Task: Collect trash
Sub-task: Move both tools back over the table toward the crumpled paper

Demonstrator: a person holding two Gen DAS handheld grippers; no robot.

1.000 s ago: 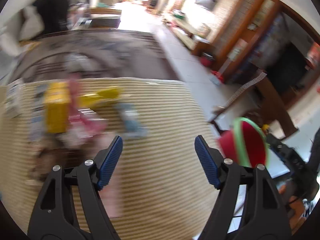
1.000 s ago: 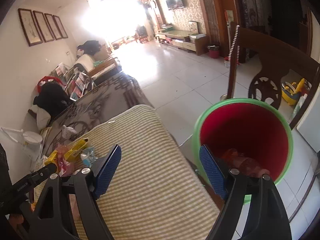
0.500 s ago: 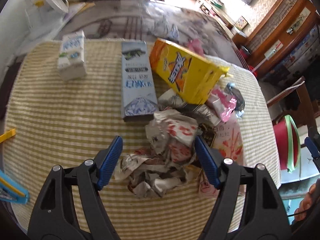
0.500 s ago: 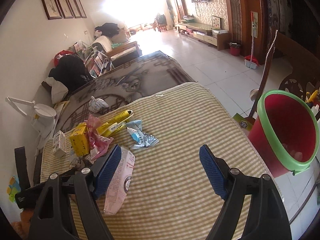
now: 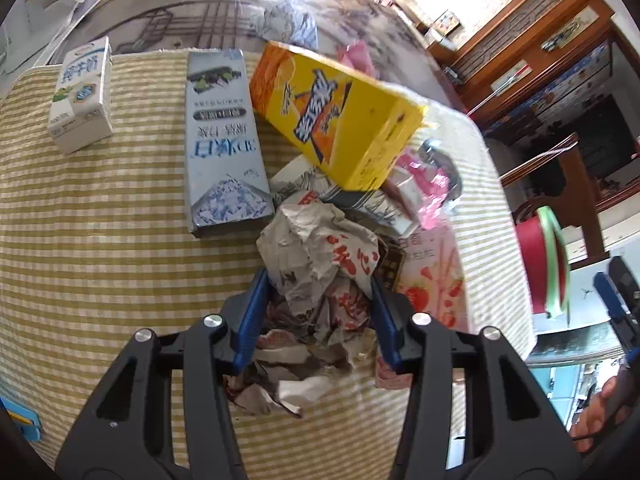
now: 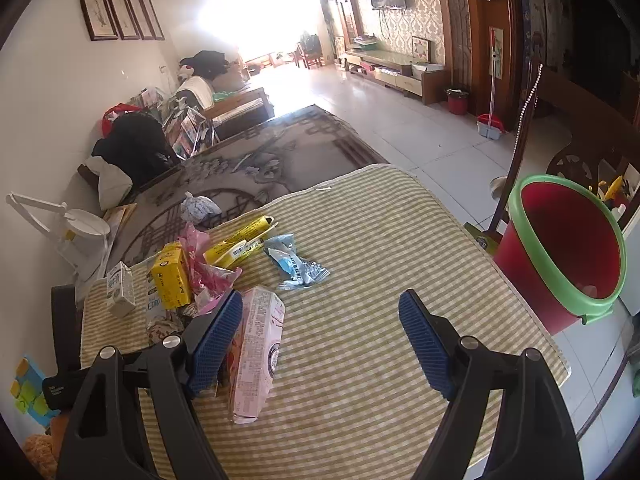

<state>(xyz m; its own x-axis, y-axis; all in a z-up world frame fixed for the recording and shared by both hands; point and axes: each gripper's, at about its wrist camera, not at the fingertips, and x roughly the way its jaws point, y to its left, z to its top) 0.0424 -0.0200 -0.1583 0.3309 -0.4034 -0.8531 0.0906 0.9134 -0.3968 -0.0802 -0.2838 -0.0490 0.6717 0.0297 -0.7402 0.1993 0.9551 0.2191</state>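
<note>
A crumpled white paper wrapper with red print (image 5: 320,256) lies at the near end of a trash pile on the striped tablecloth (image 5: 100,240). My left gripper (image 5: 318,312) points down at it, its jaws closing, and both blue pads touch the wad's sides. My right gripper (image 6: 320,340) hovers open over the cloth with nothing between its fingers; a pink snack box (image 6: 258,344) lies just beside its left finger. The red bin with a green rim (image 6: 560,248) stands off the table's right edge.
The pile holds a yellow juice carton (image 5: 336,112), a long blue-white box (image 5: 224,136), a small milk carton (image 5: 80,96), pink plastic and a silver-blue wrapper (image 6: 296,264). A yellow tube (image 6: 240,240) lies further back. A wooden chair stands behind the bin.
My left gripper swung over the pile, sank onto the crumpled wrapper and narrowed its jaws around it. My right gripper swung from the bin to over the table, still open.
</note>
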